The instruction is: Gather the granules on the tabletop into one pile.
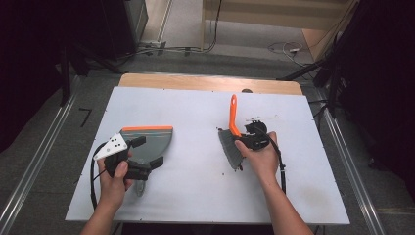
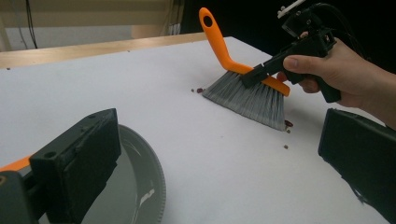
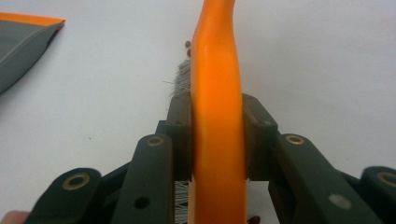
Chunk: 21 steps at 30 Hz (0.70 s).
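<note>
A: Where was the brush [image 1: 231, 139]?
B: Mid-table, bristles down, orange handle clamped in the right gripper [image 1: 250, 140]; small crumbs [image 2: 288, 124] beside the bristles.
A: The left gripper [image 1: 142, 154]?
B: At the grey dustpan [image 1: 149, 139], one jaw over its rim. Grip hard to judge; pan partly hidden.

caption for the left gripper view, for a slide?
Right tool grips an orange brush, sweeping crumbs across the white table.

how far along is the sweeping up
Done: right gripper is clamped on the brush, and the left gripper is at the dustpan. In hand: bristles on the table by the crumbs. Left: the crumbs lie far from the pan.
</note>
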Tool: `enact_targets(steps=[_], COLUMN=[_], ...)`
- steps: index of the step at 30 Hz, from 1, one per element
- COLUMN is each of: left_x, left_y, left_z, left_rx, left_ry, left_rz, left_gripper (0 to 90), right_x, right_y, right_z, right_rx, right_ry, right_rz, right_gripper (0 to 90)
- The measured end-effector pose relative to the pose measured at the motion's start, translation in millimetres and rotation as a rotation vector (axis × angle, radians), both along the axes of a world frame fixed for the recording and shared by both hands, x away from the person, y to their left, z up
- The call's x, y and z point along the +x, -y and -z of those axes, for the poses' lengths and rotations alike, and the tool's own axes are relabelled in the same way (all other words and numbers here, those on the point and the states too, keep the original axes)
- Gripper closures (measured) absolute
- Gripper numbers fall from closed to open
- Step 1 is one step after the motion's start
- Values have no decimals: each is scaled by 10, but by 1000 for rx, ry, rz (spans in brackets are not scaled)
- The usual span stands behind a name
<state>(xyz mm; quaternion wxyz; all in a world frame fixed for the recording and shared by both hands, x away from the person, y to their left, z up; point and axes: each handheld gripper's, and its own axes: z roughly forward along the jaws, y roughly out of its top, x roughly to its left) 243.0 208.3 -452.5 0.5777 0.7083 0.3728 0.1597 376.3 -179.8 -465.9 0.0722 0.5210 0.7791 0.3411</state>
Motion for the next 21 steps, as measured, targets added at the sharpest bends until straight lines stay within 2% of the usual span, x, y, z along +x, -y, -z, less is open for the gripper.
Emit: enact_targets(steps=[16, 21], left_x=[-1, 0], left_y=[-9, -18], left_z=[-5, -13], left_rx=[-7, -9], left_ry=[1, 3], left_rz=[-4, -6], left_gripper=[0, 0], right_x=[19, 5], right_y=[214, 196], right_z=[-2, -50], right_rx=[5, 36], right_ry=[0, -5], right_rz=[55, 55], right_gripper=[677, 681])
